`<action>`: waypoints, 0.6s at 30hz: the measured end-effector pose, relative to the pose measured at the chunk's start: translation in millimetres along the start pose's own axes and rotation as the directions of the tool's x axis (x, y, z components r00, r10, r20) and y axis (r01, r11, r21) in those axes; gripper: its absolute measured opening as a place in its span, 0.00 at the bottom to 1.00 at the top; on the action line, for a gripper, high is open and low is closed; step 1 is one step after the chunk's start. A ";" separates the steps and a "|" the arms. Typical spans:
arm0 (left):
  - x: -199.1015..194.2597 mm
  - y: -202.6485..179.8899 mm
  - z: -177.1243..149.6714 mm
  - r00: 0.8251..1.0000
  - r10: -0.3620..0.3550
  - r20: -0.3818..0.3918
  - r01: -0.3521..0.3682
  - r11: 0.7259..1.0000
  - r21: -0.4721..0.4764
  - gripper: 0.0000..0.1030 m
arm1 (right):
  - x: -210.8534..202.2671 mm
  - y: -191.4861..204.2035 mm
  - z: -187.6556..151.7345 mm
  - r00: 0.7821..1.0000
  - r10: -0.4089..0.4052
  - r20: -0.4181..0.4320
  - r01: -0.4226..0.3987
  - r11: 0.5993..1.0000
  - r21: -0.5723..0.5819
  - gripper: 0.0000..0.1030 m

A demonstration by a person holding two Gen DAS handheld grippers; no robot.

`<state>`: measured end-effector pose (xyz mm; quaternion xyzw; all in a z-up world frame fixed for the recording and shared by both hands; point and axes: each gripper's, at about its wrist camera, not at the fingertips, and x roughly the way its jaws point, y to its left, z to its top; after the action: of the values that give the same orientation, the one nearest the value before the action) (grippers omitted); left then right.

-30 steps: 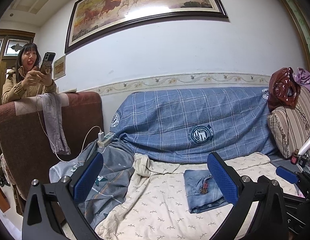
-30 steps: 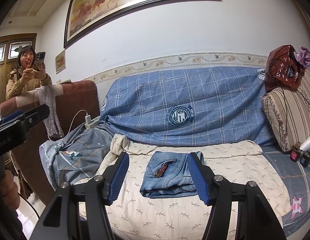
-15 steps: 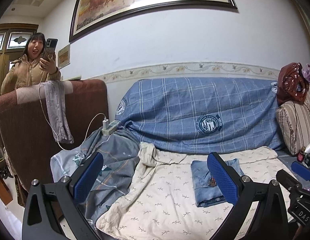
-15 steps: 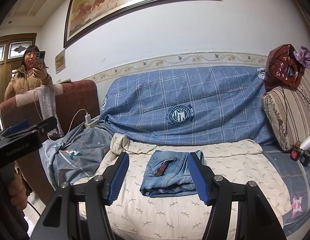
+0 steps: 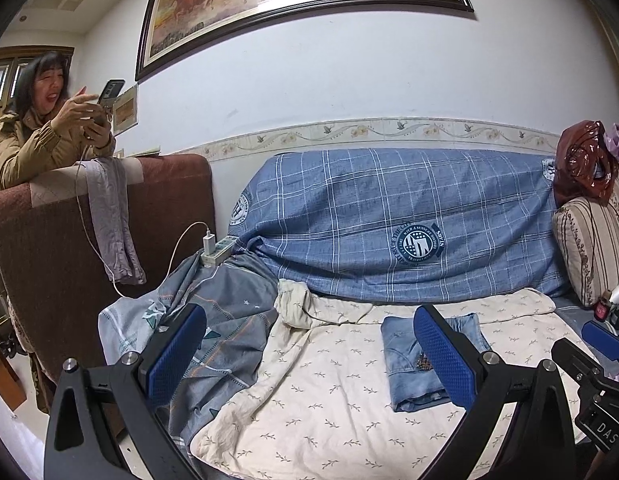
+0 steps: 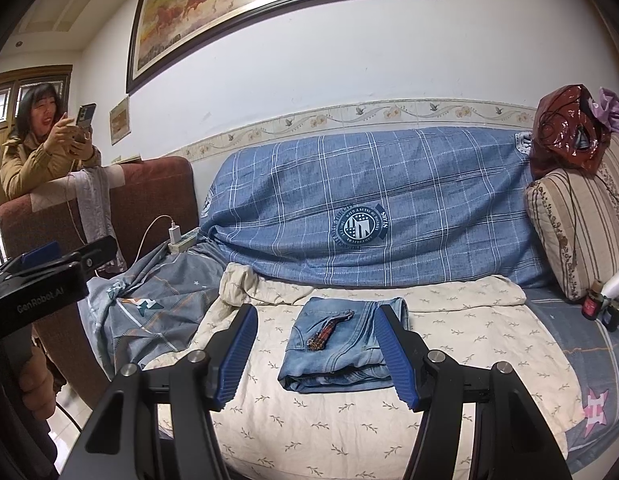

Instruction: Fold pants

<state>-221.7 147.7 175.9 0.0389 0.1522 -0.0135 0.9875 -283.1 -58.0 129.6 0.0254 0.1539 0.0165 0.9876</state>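
The blue jeans [image 6: 333,340] lie folded into a small flat rectangle on the cream leaf-print sheet [image 6: 309,432] covering the sofa seat, with a beaded strip on top. My right gripper [image 6: 317,354] hangs open in front of them; its blue pads frame the jeans without touching. My left gripper [image 5: 309,354] is also open and holds nothing, off to the left of the jeans [image 5: 401,344], whose right part its finger hides. In the right wrist view the left gripper [image 6: 69,252] shows at the left edge, held by a hand.
A person [image 5: 41,136] with a phone leans on a brown armchair [image 5: 49,260]; its cable runs to a power strip [image 5: 217,248]. A grey-blue quilt [image 5: 213,320] is bunched left of the sheet. A striped cushion [image 6: 581,224], a red-brown bag [image 6: 569,128] and small bottles [image 6: 593,304] stand right.
My left gripper has shifted slightly sideways and lower, so the jeans sit further right in its view. The right gripper and the jeans have not moved. The person raised the phone.
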 end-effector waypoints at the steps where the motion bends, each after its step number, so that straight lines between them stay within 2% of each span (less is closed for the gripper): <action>1: -0.3 -0.4 0.3 1.000 -0.001 0.000 0.001 1.000 0.000 1.00 | -0.1 0.2 0.0 1.000 -0.001 0.001 0.001 1.000 0.000 0.62; 18: -6.4 -0.8 4.0 1.000 -0.008 0.010 0.008 1.000 0.004 1.00 | -1.0 0.9 2.3 1.000 0.000 0.006 -0.001 1.000 0.003 0.62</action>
<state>-226.6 146.7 181.5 0.0402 0.1472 -0.0178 0.9881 -283.3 -57.2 132.2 0.0270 0.1510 0.0164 0.9880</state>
